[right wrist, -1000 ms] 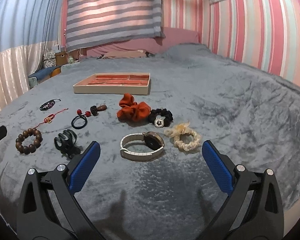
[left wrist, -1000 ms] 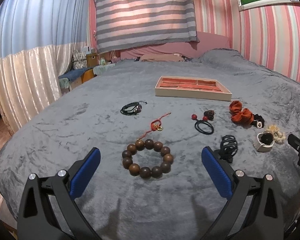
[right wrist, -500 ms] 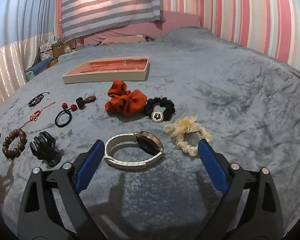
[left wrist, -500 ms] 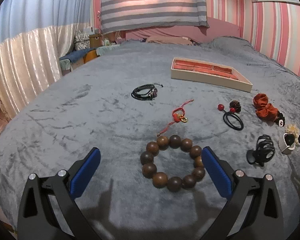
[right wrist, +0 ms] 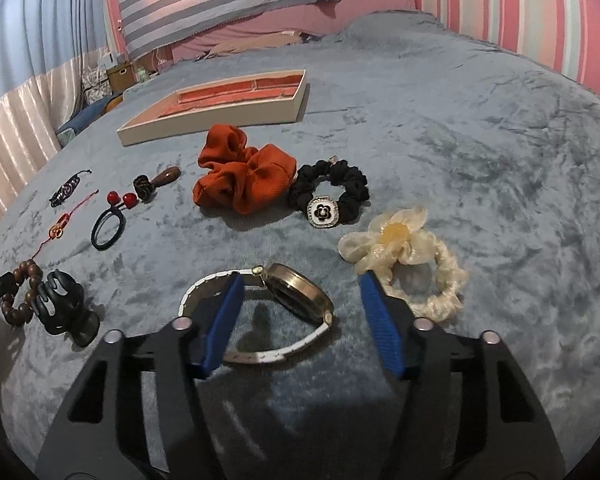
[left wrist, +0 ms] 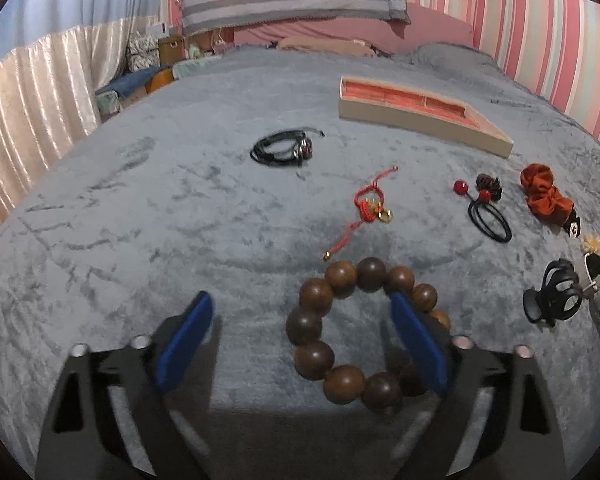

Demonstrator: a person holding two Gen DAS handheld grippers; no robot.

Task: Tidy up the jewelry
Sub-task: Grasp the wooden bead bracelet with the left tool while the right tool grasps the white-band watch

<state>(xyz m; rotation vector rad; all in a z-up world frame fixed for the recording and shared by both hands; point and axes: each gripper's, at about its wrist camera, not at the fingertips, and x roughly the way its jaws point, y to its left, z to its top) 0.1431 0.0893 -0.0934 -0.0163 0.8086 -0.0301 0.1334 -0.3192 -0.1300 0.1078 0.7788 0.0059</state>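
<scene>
In the left wrist view my left gripper is open and low over the grey bed cover. Its right finger sits inside the brown wooden bead bracelet; the left finger stands outside the ring. In the right wrist view my right gripper is open around the white-strapped wristwatch. Its left finger is inside the strap loop and its right finger is beside the watch face. The cream jewelry tray with orange lining lies at the back; it also shows in the right wrist view.
Left view: black cord bracelet, red knotted charm, black hair tie with red beads, black claw clip. Right view: orange scrunchie, black scrunchie with flower badge, cream flower scrunchie.
Both grippers moved forward and down. The left one now straddles one side of the bead bracelet. The right one now straddles the watch, and its jaws have narrowed.
</scene>
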